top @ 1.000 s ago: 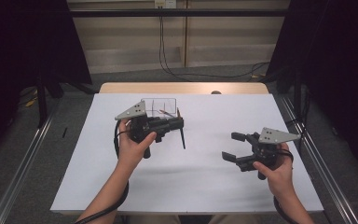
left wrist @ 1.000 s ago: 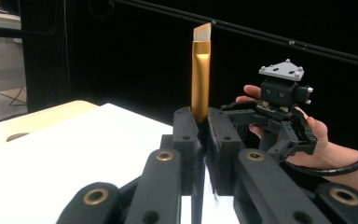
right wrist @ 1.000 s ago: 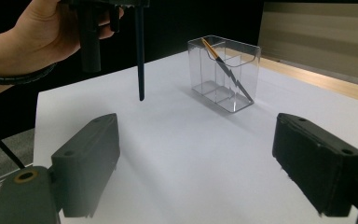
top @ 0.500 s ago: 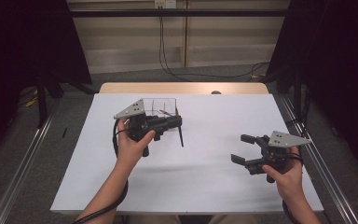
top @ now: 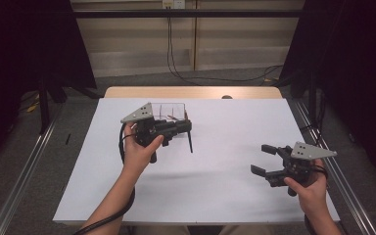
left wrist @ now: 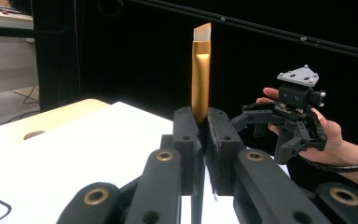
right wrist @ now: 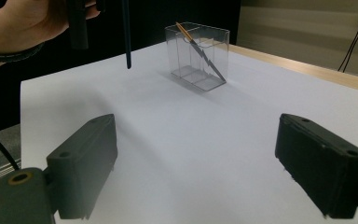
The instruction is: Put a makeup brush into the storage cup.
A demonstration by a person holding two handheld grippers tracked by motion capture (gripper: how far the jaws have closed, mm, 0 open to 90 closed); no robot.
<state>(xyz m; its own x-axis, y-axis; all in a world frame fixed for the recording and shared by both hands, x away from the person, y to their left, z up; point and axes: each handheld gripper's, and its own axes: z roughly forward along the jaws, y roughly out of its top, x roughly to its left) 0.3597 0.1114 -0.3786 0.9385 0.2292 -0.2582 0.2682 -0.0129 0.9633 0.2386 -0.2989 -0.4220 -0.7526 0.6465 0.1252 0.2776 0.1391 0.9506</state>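
- High view: a person's left claw [top: 188, 128] is clamped on a makeup brush [top: 190, 141], its dark handle hanging toward the white desk [top: 215, 196] just in front of a clear acrylic organizer [top: 174, 111].
- Left gripper view: the brush's gold ferrule and pale angled bristles [left wrist: 201, 70] rise straight up from between the closed jaws.
- Right claw [top: 263, 159] hovers with jaws spread and nothing between them, low over the desk's right side, well apart from the brush.
- Right gripper view: a second gold-and-dark brush [right wrist: 200, 49] leans tilted inside the compartmented organizer [right wrist: 196, 56].
- Step in hand appears to be carrying the held brush to the organizer; the next move likely calls for lining the handle up over a free compartment and lowering it in before letting go.
- White sheet covers a wooden desk [top: 191, 92]; grey carpet, metal rails, black curtains and trailing wall cables surround it.
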